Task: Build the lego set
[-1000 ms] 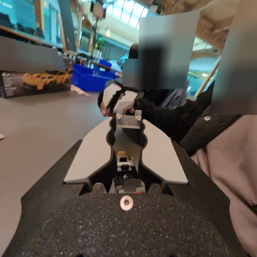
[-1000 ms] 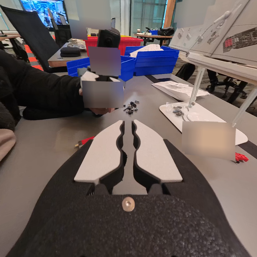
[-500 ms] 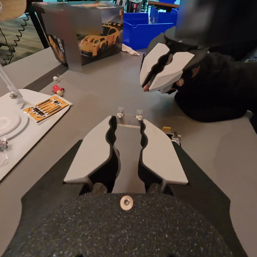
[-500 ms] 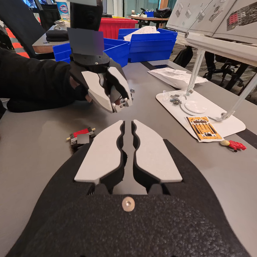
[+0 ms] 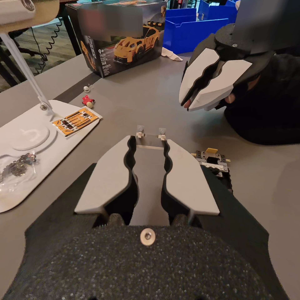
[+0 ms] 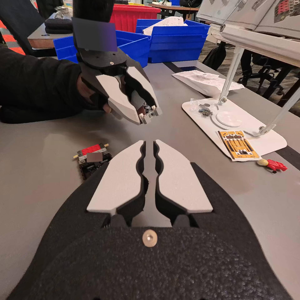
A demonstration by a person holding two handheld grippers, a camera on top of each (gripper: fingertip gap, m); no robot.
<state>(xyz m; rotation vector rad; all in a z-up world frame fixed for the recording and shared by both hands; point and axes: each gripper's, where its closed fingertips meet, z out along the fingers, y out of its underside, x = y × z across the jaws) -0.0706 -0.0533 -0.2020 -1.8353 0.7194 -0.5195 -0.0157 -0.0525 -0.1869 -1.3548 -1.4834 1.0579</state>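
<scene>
My left gripper (image 5: pixel 150 139) is shut on a small grey Lego piece (image 5: pixel 151 142) with two studded clips at its far end, and holds it above the grey table. It also shows in the right wrist view (image 6: pixel 146 116), tilted down, with the grey piece (image 6: pixel 150 115) at its tips. A partly built car chassis (image 5: pixel 211 159), grey and black with a yellow tile, lies on the table just right of my left fingers; the right wrist view shows its red plate (image 6: pixel 92 156). My right gripper (image 6: pixel 149 142) is shut and empty, hovering opposite the left one (image 5: pixel 189 103).
The Lego box (image 5: pixel 120 43) with a yellow car stands at the back. A white stand base (image 6: pixel 259 129) carries a sticker sheet (image 6: pixel 237 146) and a bag of small parts (image 5: pixel 17 167). A red minifigure piece (image 6: pixel 274 164) lies beside it. Blue bins (image 6: pixel 170 40) line the far edge. Tip to tip, the grippers are about 7 cm apart.
My left gripper has tipped down from facing the room to the table, still holding the grey piece. The chassis has gone from under its fingers to its right. My right gripper tilted down too.
</scene>
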